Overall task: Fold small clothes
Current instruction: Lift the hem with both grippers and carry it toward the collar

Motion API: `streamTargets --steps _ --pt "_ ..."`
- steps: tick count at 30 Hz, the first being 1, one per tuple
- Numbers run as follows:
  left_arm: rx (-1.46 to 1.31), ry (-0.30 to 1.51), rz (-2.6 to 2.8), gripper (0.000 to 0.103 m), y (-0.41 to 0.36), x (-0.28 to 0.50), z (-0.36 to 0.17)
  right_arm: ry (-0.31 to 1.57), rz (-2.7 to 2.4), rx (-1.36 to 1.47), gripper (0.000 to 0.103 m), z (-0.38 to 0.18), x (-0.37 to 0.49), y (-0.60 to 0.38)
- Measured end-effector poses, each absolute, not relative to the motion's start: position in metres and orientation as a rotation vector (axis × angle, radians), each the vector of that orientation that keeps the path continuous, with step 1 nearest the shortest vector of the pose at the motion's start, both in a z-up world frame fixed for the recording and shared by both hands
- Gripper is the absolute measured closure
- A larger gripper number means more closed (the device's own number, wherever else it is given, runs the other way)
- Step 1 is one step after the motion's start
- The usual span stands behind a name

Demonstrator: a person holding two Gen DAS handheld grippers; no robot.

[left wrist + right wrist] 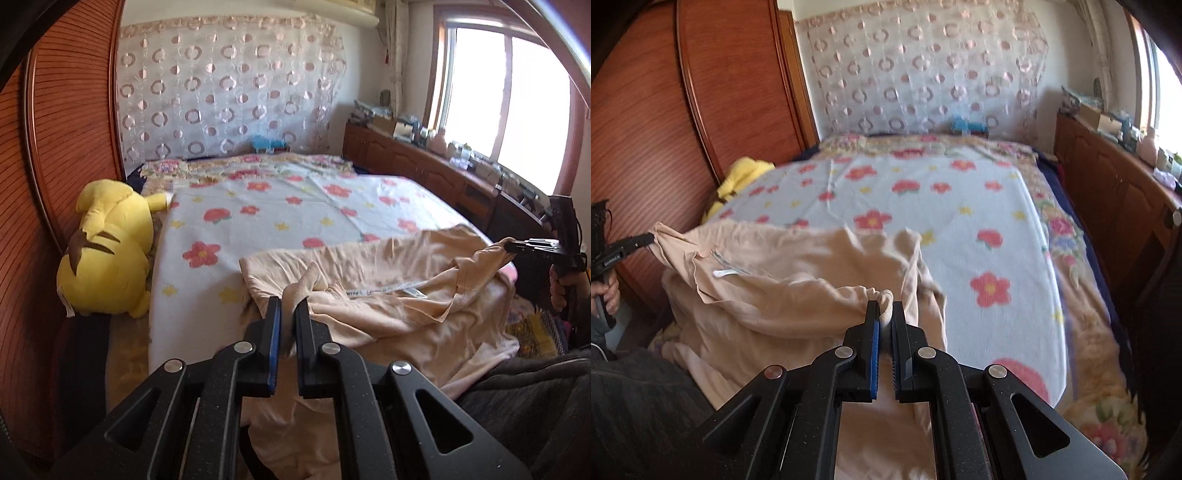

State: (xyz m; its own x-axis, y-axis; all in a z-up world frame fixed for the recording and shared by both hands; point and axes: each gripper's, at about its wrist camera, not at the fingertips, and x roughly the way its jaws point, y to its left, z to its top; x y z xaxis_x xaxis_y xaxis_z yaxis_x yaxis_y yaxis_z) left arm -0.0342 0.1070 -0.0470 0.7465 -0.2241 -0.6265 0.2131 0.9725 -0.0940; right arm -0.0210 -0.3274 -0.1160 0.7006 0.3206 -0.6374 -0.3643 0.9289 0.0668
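A peach garment (pixel 388 291) lies crumpled across the near end of the bed, inside out, with a white label strip (pixel 384 288) showing. My left gripper (pixel 290 304) is shut on a bunched corner of it. In the right wrist view my right gripper (pixel 885 306) is shut on another bunched corner of the same garment (pixel 798 273). Each gripper shows in the other's view: the right gripper (pixel 511 246) pinches cloth at the right edge, and the left gripper (pixel 650 237) pinches it at the left edge. The cloth sags between them.
The bed (pixel 280 221) carries a white blanket with red flowers. A yellow plush toy (pixel 107 251) lies by the wooden headboard (pixel 70 147). A low wooden cabinet (pixel 1115 188) with clutter runs under the window (pixel 517 107). A person's grey-clad leg (pixel 528 398) is beside the bed.
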Motion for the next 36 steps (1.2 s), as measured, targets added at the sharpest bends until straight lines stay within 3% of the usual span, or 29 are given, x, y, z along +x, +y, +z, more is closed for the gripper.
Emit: streamTargets --steps 2,6,9,18,22,24,27,36 --pt "0.005 0.709 -0.234 0.096 0.104 -0.032 -0.054 0.725 0.364 -0.091 0.098 -0.125 -0.015 -0.324" --pt "0.004 0.704 -0.243 0.075 0.101 -0.026 -0.050 0.735 0.342 -0.135 0.098 -0.128 -0.009 -0.316" --pt "-0.004 0.674 -0.241 0.068 0.104 -0.020 -0.039 0.721 0.345 -0.144 0.098 -0.120 -0.010 -0.313" --pt "0.031 0.727 -0.181 0.067 0.119 0.035 -0.058 0.649 0.342 -0.191 0.095 -0.104 -0.028 -0.303" --pt "0.041 0.785 -0.176 0.067 0.122 0.062 -0.077 0.631 0.346 -0.204 0.079 -0.097 -0.017 -0.295" --pt "0.035 0.810 -0.191 0.067 0.121 0.074 -0.085 0.623 0.351 -0.215 0.066 -0.098 -0.009 -0.291" --pt "0.055 0.849 -0.196 0.067 0.117 0.088 -0.095 0.641 0.351 -0.207 0.058 -0.108 0.013 -0.287" --pt "0.056 0.915 -0.200 0.065 0.118 0.106 -0.110 0.754 0.309 -0.252 0.056 -0.150 0.082 -0.272"
